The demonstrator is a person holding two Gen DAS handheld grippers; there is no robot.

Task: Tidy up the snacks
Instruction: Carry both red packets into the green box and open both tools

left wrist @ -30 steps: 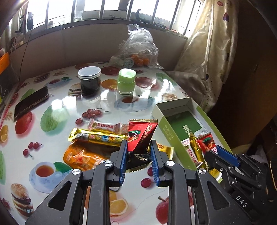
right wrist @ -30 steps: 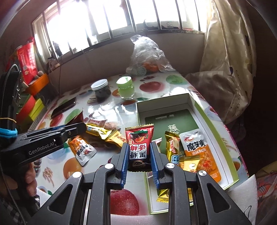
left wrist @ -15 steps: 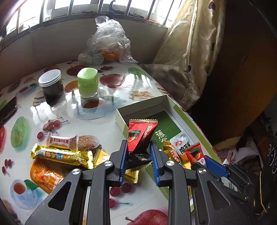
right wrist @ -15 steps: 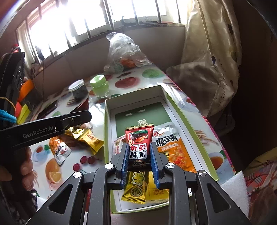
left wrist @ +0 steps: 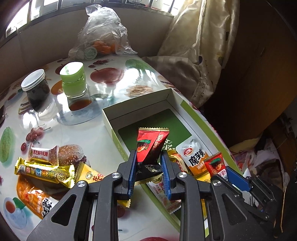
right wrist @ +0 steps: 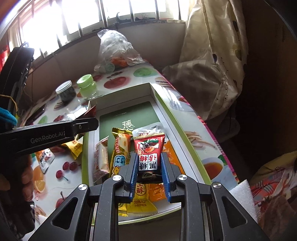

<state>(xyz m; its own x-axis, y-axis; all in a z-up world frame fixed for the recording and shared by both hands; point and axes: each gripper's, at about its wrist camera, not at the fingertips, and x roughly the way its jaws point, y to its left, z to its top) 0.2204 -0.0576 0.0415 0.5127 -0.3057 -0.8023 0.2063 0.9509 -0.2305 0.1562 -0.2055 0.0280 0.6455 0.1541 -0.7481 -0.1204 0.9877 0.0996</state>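
Two grippers, left gripper [left wrist: 149, 169] and right gripper [right wrist: 149, 171], each clamping a red plum packet [left wrist: 151, 146], "GenRobot.AI" lettering [right wrist: 47, 138] on one.

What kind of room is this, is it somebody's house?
Probably a home, by a sunny window. There is a table with a fruit-print cover, a patterned curtain beside barred windows, and jars and a bag of oranges on the table.

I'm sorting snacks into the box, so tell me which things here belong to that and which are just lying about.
Belong to the job:
red packet in left hand-held gripper
red packet in right hand-held gripper
box
gold bar

Lying about:
dark jar
green jar
plastic bag
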